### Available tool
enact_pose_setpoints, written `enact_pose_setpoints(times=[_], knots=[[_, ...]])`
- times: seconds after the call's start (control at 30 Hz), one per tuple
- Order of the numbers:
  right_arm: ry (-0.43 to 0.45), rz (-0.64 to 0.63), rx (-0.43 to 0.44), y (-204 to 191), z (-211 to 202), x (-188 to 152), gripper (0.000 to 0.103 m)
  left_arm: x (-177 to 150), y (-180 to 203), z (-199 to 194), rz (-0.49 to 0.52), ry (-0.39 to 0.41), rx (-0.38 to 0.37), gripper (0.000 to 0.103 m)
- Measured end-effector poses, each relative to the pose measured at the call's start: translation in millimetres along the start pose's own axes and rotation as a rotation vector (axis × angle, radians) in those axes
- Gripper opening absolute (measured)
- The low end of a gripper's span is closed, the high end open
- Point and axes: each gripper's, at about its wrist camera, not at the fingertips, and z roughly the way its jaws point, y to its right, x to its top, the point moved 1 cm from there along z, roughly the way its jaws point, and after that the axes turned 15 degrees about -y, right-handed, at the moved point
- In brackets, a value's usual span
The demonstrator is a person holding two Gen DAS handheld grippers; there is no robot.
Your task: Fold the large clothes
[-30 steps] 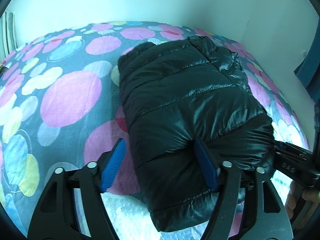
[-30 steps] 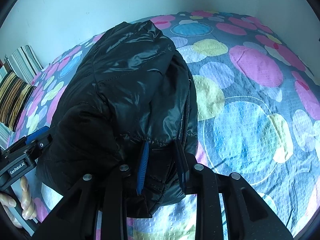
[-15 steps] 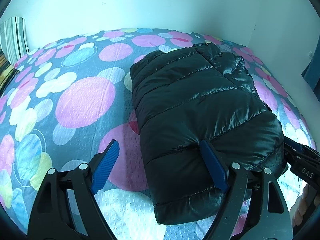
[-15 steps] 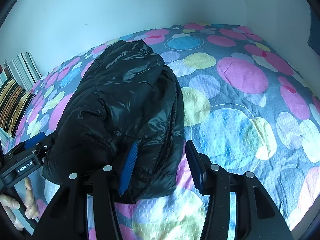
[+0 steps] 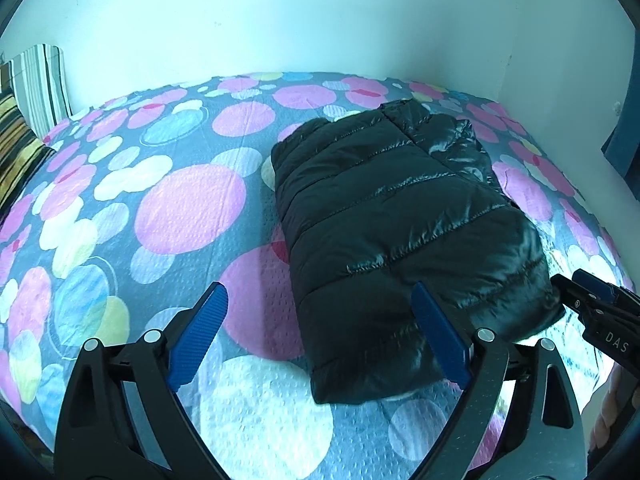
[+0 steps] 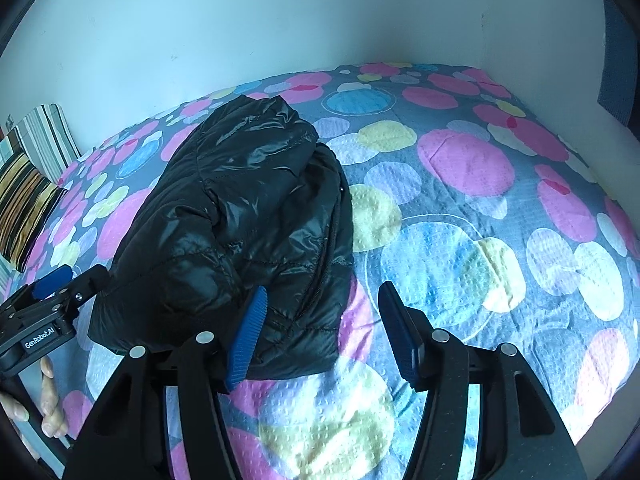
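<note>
1. Your left gripper [image 5: 318,322] is spread wide, gripping nothing.
2. Your right gripper [image 6: 322,320] is spread too, empty.
3. The folded black puffer jacket [image 5: 400,240] lies on the polka-dot bedspread [image 5: 180,208].

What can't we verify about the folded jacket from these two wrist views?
- Underside of the black puffer jacket: hidden against the polka-dot bedspread in both views.
- Sleeves: tucked out of sight, left wrist view.
- Near hem: partly covered by the right claw finger, right wrist view.
- Striped pillow: cut off by the left frame edge.
- Left claw: open, grips nothing.
</note>
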Motion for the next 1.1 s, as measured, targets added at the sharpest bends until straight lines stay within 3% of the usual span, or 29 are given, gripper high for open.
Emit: enact_pose_setpoints(times=[0.13, 0.37, 0.73, 1.1], knots=[[0.016, 0.003, -0.017, 2, -11, -7, 0.061, -7, 2, -19, -0.003, 0.031, 0.028, 0.096], [0.092, -0.028, -0.034, -10, -43, -18, 0.074, -24, 12, -56, -0.037, 0.099, 0.064, 0.1], [0.18, -0.055, -0.075, -25, -78, -25, 0.077, -36, 22, -82, -0.057, 0.162, 0.107, 0.101], [0.182, -0.061, -0.095, -26, -78, -27, 0.077, -39, 25, -78, -0.06, 0.138, 0.086, 0.101]])
